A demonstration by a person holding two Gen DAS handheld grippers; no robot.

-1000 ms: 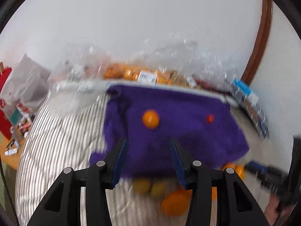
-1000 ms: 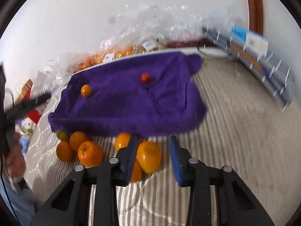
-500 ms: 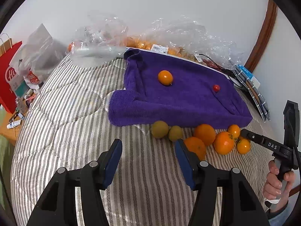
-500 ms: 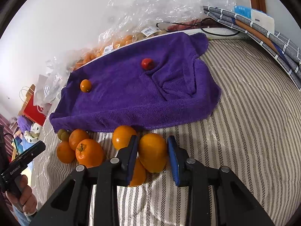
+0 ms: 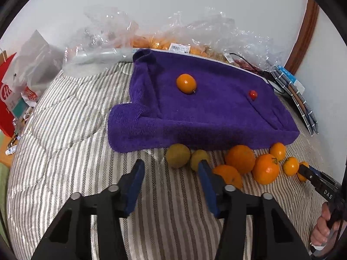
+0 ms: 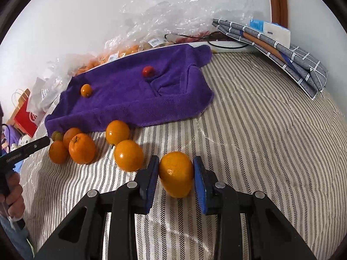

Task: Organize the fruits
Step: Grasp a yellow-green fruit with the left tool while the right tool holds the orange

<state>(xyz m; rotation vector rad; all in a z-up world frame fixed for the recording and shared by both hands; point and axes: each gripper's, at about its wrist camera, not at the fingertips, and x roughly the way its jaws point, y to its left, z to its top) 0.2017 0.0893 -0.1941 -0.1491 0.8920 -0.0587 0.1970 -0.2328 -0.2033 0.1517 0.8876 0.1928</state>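
Striped bedcover [image 6: 260, 130] fills both views, largest thing in shot. Purple towel [image 5: 206, 108] lies on it, upper centre in the left wrist view, 11 o'clock of centre in the right wrist view. Clear plastic bags [image 5: 195, 34] with orange produce sit along the wall behind the towel at 12 o'clock; folded checked cloth [image 6: 282, 54] at 1 o'clock in the right view; red paper bag [image 5: 6, 99] at 9 o'clock in the left view. Right gripper [image 6: 175, 173]: blue pads close against both sides of an orange [image 6: 176, 173], narrow gap, fruit clamped between them; can't tell if it is lifted off the bedcover or touching it. Left gripper [image 5: 171, 184]: jaws wide apart, nothing between them, pointing at the loose fruit. Loose pile along the towel's near edge: in the left view two yellowish fruits [image 5: 178, 155] at 12 o'clock of the gripper, several oranges [image 5: 239, 159] at 2 o'clock, touching one another. In the right view two oranges [image 6: 129, 155] sit just beside the clamped one at 10 o'clock. On the towel: one small orange [image 5: 186, 83] left of centre, and a small red tomato [image 5: 252, 94] at 3 o'clock of it, well apart.
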